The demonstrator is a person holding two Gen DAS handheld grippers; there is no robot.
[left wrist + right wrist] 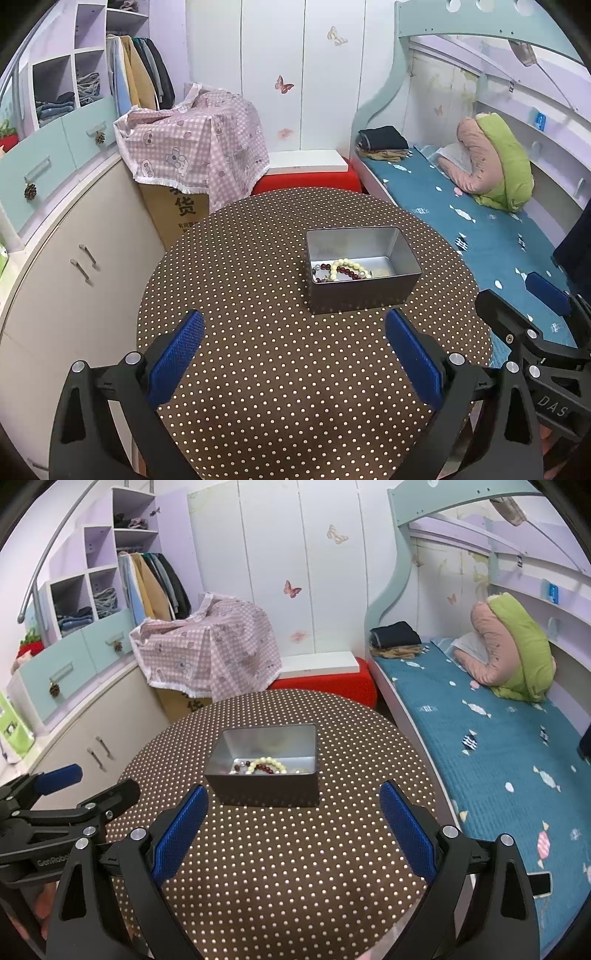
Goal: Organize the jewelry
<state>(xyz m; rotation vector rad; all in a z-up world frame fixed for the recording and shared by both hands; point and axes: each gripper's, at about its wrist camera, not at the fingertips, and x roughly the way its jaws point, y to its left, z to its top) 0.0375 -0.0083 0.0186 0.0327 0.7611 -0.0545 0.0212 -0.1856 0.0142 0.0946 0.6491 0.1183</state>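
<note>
An open rectangular metal tin (360, 297) (264, 788) stands on the round table with a brown polka-dot cloth (258, 350) (280, 867). Inside lie bead bracelets: a cream one (345, 265) (267, 762) and a dark red one (349, 273) (264, 769), with some smaller beads. My left gripper (295, 332) is open and empty, held above the table in front of the tin. My right gripper (293, 806) is open and empty, just in front of the tin. Each gripper shows at the edge of the other's view, the right (524, 314), the left (74, 786).
A bed with a blue cover (461, 221) (498, 746) runs along the right. A red stool with a white top (306, 173) (325, 675) and a box under a pink checked cloth (192, 147) (210, 646) stand behind the table. White cabinets (74, 277) line the left.
</note>
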